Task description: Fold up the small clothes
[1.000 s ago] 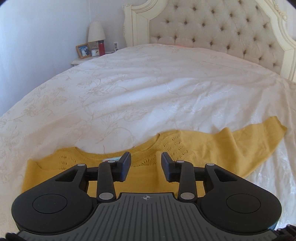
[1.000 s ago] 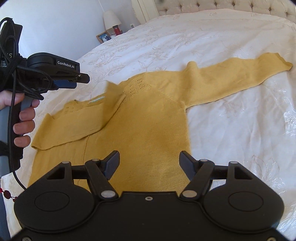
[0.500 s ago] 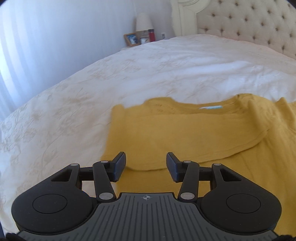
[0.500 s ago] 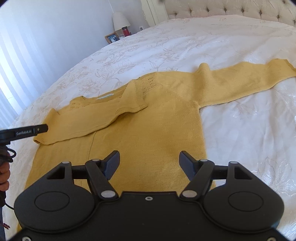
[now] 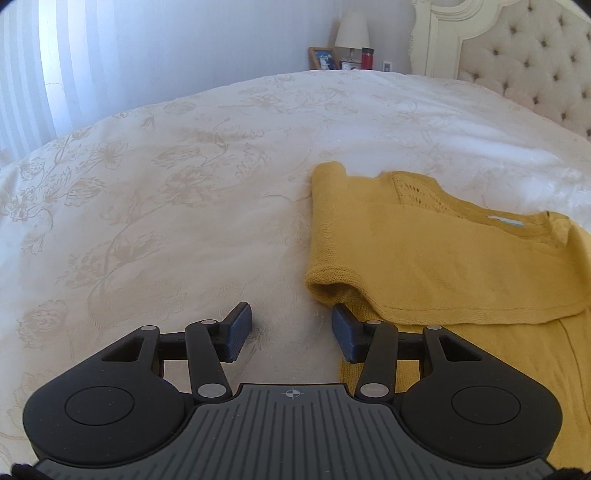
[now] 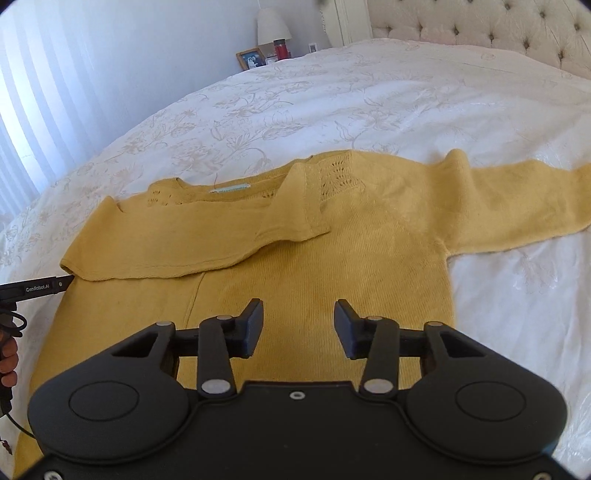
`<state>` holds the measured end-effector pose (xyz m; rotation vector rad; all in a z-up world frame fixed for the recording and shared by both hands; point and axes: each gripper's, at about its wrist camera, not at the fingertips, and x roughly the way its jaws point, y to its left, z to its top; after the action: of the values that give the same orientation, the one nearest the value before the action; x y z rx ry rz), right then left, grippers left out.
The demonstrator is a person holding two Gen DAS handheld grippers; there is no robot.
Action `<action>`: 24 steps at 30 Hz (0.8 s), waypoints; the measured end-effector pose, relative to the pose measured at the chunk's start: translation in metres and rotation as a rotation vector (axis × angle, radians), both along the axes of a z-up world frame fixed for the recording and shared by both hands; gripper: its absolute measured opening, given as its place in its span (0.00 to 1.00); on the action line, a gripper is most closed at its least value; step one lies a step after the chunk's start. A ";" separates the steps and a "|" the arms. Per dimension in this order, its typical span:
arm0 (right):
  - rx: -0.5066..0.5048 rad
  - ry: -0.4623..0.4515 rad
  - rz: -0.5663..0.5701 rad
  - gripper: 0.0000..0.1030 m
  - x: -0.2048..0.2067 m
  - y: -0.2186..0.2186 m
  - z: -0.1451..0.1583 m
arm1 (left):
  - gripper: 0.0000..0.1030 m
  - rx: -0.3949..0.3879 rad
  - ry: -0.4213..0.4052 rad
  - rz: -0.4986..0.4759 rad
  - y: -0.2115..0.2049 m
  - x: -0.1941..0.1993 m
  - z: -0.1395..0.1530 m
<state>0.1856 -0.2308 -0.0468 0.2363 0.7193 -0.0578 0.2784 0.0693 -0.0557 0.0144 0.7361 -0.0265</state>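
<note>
A yellow knit sweater (image 6: pixel 332 266) lies flat on the white bed (image 6: pixel 369 92). Its left sleeve (image 6: pixel 184 243) is folded across the chest. Its right sleeve (image 6: pixel 517 199) stretches out to the right. My left gripper (image 5: pixel 291 326) is open and empty at the sweater's left edge (image 5: pixel 424 258), its right finger just by the folded sleeve's corner. It also shows at the far left of the right wrist view (image 6: pixel 37 288). My right gripper (image 6: pixel 298 325) is open and empty, hovering over the sweater's lower body.
The bedspread (image 5: pixel 166 221) stretches left of the sweater. A tufted headboard (image 6: pixel 480 33) stands at the back. A nightstand with a lamp (image 6: pixel 272 26), a photo frame (image 6: pixel 251 58) and a red bottle (image 6: pixel 280 48) stands beside the bed.
My left gripper has swung left from over the neckline to the sweater's left edge. The right gripper has narrowed its opening and shifted a little.
</note>
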 end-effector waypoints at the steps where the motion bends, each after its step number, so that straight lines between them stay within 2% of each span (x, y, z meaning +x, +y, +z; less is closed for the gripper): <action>1: -0.010 -0.001 0.011 0.51 0.008 -0.001 0.002 | 0.45 -0.011 -0.004 -0.003 0.000 -0.003 0.000; 4: -0.014 0.005 0.013 0.51 0.031 -0.006 0.003 | 0.46 -0.009 -0.011 -0.024 0.001 -0.010 -0.001; 9: 0.068 0.020 -0.032 0.51 0.069 -0.025 -0.011 | 0.47 0.010 0.037 -0.043 0.002 -0.002 -0.014; 12: 0.087 0.029 -0.065 0.51 0.088 -0.034 -0.020 | 0.50 0.031 0.035 -0.050 0.001 0.000 -0.020; 15: 0.092 0.049 -0.066 0.51 0.100 -0.038 -0.029 | 0.54 0.053 0.011 -0.050 0.000 -0.002 -0.025; 21: 0.119 0.056 -0.056 0.52 0.102 -0.036 -0.033 | 0.57 0.048 -0.046 -0.026 0.000 -0.010 -0.032; 23: 0.144 0.057 -0.047 0.49 0.103 -0.035 -0.033 | 0.61 0.065 -0.083 -0.017 -0.002 -0.014 -0.036; 24: 0.158 0.058 -0.044 0.43 0.102 -0.035 -0.032 | 0.63 0.075 -0.100 -0.009 -0.003 -0.016 -0.038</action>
<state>0.2880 -0.2654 -0.0791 0.4028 0.7770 -0.0502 0.2625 0.0660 -0.0938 0.0898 0.6368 -0.0072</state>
